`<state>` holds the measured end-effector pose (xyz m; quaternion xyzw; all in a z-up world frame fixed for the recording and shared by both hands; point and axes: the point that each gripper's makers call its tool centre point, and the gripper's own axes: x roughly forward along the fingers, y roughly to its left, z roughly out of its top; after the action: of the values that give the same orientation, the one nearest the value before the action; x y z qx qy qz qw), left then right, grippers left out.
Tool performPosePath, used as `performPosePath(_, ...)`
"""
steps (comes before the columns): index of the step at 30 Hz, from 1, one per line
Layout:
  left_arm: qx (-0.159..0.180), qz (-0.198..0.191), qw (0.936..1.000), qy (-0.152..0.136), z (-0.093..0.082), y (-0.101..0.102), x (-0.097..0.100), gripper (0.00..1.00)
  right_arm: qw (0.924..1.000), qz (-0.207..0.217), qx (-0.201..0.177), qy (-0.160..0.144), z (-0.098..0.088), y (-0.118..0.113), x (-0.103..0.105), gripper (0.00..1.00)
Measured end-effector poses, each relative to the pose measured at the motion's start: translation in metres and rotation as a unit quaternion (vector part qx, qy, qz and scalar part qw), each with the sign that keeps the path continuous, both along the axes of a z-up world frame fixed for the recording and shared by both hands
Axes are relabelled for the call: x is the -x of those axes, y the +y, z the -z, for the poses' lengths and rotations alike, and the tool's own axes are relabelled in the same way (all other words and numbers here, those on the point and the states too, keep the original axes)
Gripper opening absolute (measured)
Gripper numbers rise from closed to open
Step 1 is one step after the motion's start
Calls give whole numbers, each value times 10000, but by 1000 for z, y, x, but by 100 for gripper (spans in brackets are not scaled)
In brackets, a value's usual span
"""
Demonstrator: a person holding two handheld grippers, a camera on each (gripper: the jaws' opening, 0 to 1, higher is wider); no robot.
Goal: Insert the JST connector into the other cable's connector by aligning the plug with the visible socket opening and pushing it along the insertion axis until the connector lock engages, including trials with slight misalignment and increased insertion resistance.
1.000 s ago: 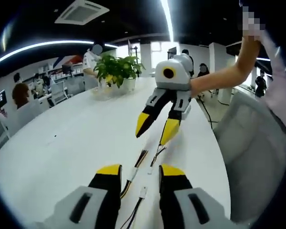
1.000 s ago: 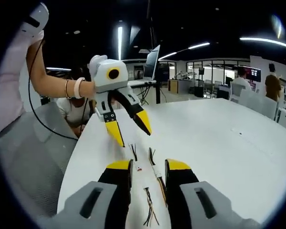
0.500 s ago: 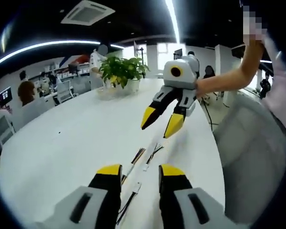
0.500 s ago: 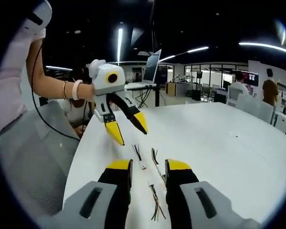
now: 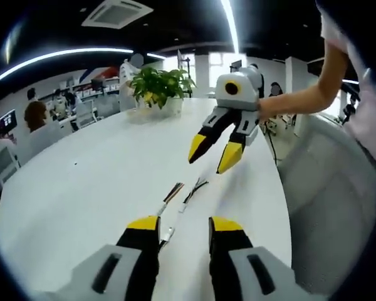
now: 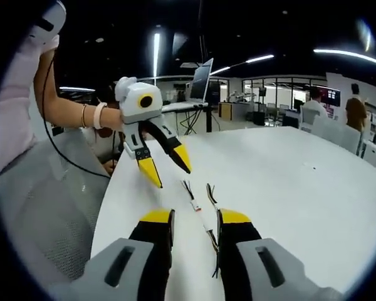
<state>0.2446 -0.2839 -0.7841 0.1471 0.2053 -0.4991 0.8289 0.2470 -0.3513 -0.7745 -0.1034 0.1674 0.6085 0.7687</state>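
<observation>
Flat on table [image 5: 81,188]; cables [image 5: 175,200] lengthwise btwn jaws.

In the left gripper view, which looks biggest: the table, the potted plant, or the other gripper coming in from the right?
1. White table.
2. and 3. Right gripper and potted plant look alike; the plant sits farther off, so no ranking.

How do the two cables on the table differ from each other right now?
In the left gripper view, the left cable runs nearer the left gripper, its lower end passing between the fingers; the right cable lies farther off. The left cable's far wire ends look orange-tinted, the right cable's dark. Both lie loose on the white table, side by side.
</observation>
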Motion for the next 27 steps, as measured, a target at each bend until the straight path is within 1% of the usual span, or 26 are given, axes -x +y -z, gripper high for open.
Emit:
performPosePath(5,-91,-13,9999,71,12,3,0,23,9999,58,84,72,10,-7,-2,23)
performPosePath(10,-202,81,9996,185,24,2,-3,23,9998,21,141,138,19,-4,-4,21)
performPosePath(12,-117,103,9994,304,26,0,-4,23,9997,-6,127,219,22,-2,-5,22)
performPosePath(14,-200,178,9993,249,28,0,-6,23,9997,-13,158,211,25,-2,-7,22)
performPosePath(16,-253,203,9991,260,31,0,-8,23,9995,-11,172,246,29,-1,-10,22)
performPosePath(18,-246,159,9992,276,33,0,-12,23,9995,-17,200,257,32,0,-11,21)
performPosePath(22,-365,197,9987,296,41,0,-16,23,9993,-50,242,277,39,5,-15,21)
performPosePath(27,-382,153,9987,303,47,2,-24,21,9989,-132,326,320,48,11,-19,21)
